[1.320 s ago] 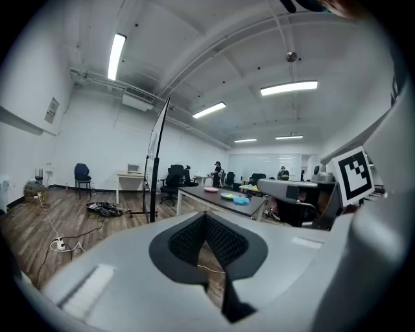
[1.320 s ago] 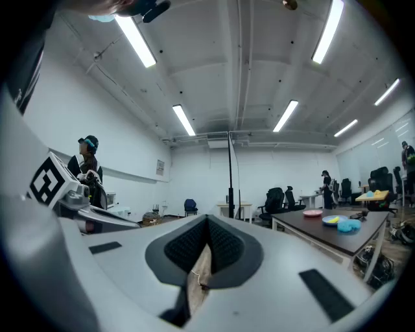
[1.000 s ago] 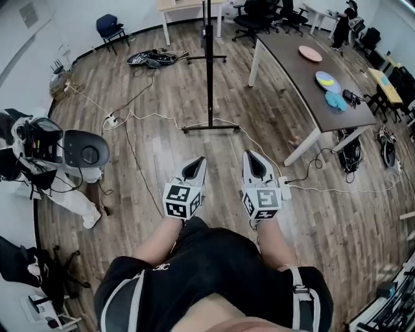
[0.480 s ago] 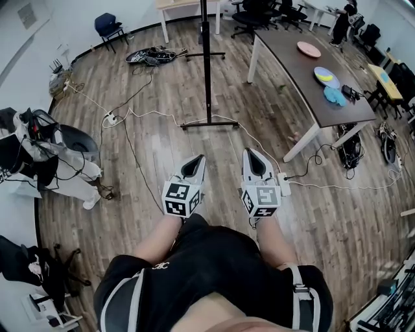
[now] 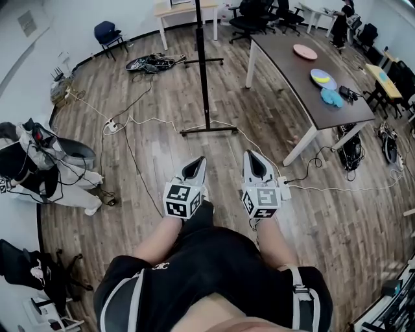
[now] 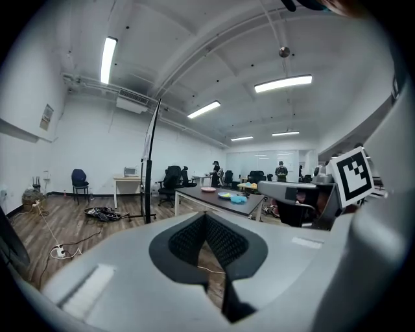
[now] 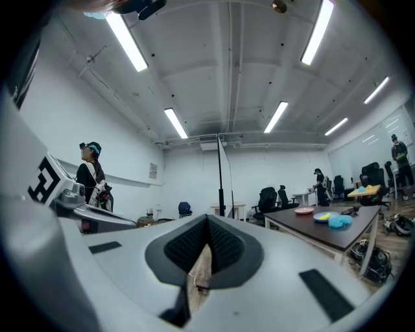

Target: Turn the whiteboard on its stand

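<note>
While held side by side at lower centre, the left gripper [image 5: 199,161] and right gripper [image 5: 249,155] are shown with jaws closed together, nothing between them. The whiteboard [image 5: 201,58], seen edge-on on its stand [image 5: 209,130], is located well apart, at upper centre.

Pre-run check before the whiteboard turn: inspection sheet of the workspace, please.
Surface: wood plank floor; no worktop in use.
Job's things: whiteboard on its stand, seen edge-on, ahead of both grippers, not touched.
Clutter: dark table at right holding pink plate, blue plate and teal item; black heap on the floor.
Grippers: left gripper and right gripper shut, empty, side by side.
Cables: white cables cross the floor near the stand's base; power strip.
Surroundings: person with gear at left; blue chair; office chairs.
</note>
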`<act>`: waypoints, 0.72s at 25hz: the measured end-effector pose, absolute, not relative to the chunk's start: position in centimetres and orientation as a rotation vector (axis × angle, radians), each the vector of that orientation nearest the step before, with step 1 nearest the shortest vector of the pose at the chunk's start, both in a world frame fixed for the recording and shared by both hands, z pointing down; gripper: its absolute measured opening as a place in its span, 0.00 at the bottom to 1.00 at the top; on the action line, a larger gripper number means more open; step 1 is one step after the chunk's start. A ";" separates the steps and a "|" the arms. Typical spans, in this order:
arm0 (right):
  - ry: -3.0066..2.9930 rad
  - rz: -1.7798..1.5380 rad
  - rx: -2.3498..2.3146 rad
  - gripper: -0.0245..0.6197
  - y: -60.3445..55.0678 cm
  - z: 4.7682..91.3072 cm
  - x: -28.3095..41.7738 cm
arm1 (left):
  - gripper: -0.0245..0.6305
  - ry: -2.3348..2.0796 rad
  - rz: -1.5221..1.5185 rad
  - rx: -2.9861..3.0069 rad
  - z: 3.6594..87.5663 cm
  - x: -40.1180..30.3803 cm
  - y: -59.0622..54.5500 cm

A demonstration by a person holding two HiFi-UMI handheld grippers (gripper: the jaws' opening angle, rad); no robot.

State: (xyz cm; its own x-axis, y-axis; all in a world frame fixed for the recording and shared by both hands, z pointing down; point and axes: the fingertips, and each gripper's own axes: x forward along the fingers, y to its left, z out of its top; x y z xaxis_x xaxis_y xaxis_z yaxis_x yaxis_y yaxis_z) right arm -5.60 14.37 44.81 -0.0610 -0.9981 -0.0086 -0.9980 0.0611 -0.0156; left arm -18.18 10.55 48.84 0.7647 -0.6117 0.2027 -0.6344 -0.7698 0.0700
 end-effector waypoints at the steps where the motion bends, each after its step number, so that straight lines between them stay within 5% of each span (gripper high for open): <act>1: 2.266 0.002 -2.144 0.05 14.2 44.6 -5.5 | 0.05 -0.997 0.256 2.831 48.7 -18.0 10.3; 18: 2.229 -0.029 -2.249 0.05 4.6 46.8 -0.2 | 0.05 -0.915 0.244 2.806 51.5 -13.0 0.1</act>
State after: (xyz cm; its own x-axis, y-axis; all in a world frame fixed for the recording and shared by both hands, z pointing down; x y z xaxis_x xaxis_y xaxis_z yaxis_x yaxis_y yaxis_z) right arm -0.20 4.63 46.78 0.0091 -0.9995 0.0302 -0.9999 -0.0089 0.0049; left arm -13.01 0.06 51.46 0.7973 -0.5659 0.2101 -0.5954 -0.7945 0.1197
